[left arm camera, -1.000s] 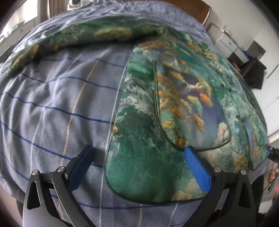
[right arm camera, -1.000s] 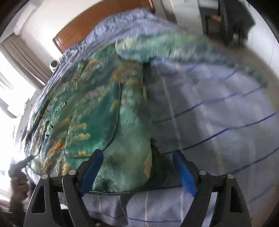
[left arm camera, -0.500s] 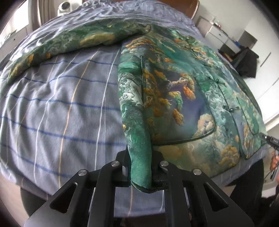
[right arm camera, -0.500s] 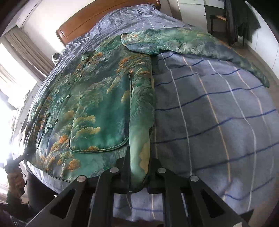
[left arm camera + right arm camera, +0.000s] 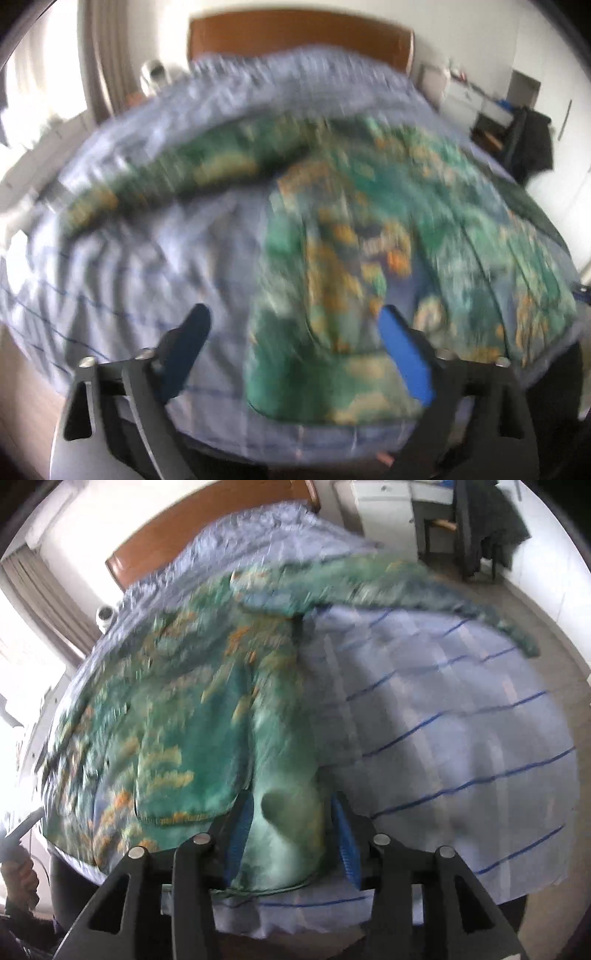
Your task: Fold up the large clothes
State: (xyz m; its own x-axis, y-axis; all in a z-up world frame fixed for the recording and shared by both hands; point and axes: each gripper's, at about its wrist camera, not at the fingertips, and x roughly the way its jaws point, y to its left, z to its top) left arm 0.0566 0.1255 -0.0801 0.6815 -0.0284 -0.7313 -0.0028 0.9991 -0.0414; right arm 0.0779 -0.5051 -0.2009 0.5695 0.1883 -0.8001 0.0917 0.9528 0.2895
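Left wrist view: blurred; the left gripper (image 5: pixel 291 334) is above the near edge of the bed (image 5: pixel 129 258).
Left gripper state: released, jaws spread wide after just opening; the jacket's hem shows between the blue pads (image 5: pixel 402 354) but they do not press on it.
Right wrist view: sharper near the right gripper (image 5: pixel 291 829), smeared farther off.
Right gripper state: partly parted, jaws having just been opening; a raised fold of the jacket's lower corner stands between the blue pads (image 5: pixel 240 834), and whether they still pinch it I cannot tell.
Jacket (image 5: pixel 177 746): green brocade with orange and pale patterning, spread front-up on the bed, its hem along the near edge.
Left-side sleeve (image 5: pixel 177 177): stretched out sideways across the sheet, away from the body of the jacket.
Right-side sleeve (image 5: pixel 388 583): likewise stretched outward across the bed toward the floor side.
Pocket (image 5: pixel 184 775): a patch with dark piping, just beside the right gripper's fold.
Bed sheet (image 5: pixel 461 738): pale blue-grey with dark blue lines, bare beside the jacket.
Headboard (image 5: pixel 299 40): brown wood at the far end of the bed.
Person: a hand (image 5: pixel 18 875) holding a dark handle shows at the lower left of the right wrist view.
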